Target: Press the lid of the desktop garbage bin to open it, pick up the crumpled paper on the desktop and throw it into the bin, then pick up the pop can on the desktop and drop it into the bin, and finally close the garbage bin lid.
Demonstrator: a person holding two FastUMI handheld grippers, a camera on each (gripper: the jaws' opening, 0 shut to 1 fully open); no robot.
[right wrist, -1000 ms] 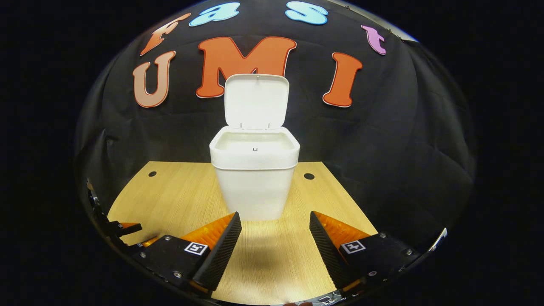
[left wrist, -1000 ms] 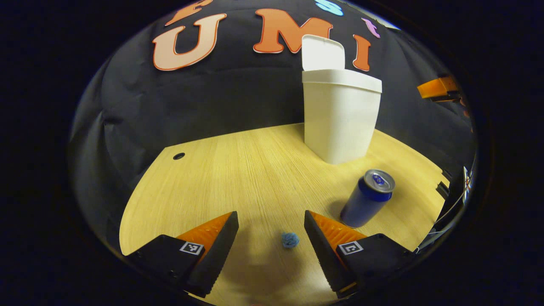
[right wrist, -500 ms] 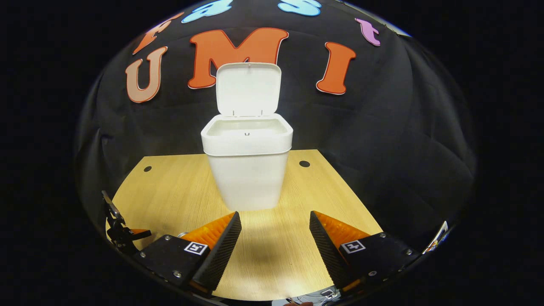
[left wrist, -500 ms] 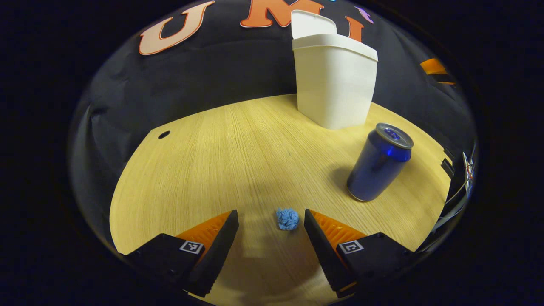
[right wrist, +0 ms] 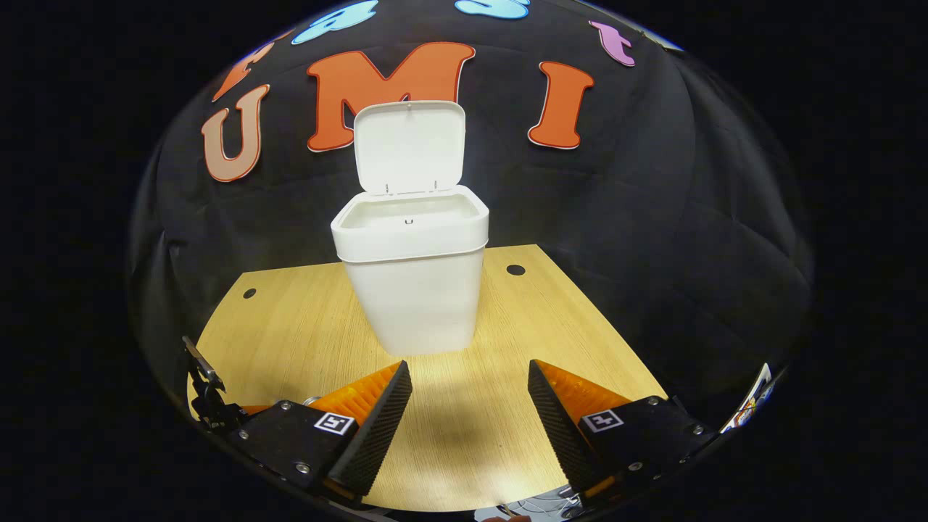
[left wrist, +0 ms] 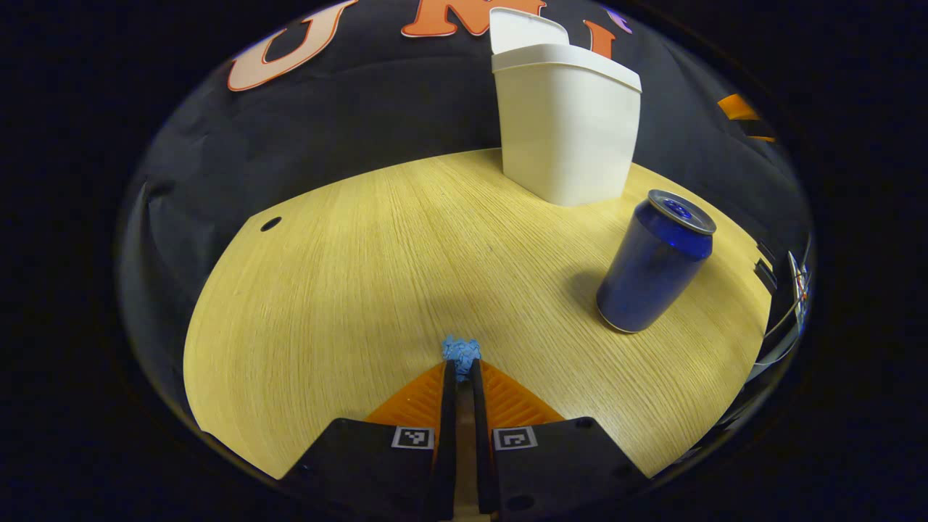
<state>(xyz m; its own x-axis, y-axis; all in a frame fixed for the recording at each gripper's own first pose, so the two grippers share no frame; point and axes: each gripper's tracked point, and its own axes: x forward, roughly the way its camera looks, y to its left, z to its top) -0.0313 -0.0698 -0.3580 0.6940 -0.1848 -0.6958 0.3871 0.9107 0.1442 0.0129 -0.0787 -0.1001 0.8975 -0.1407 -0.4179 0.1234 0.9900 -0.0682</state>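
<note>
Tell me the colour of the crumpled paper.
Light blue; the crumpled paper shows best in the left gripper view, at the claw's tips.

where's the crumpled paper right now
In the left gripper view the blue crumpled paper sits low and central on the wooden desktop, pinched at the tips of the left gripper, with the pop can off to its right.

Left gripper (left wrist: 462, 371) fingers together; right gripper (right wrist: 470, 391) spread.

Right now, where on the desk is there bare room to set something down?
The wide bare stretch of desk left of the bin and pop can. Crowded: the right side, and around the left tool pinching the crumpled paper.
</note>
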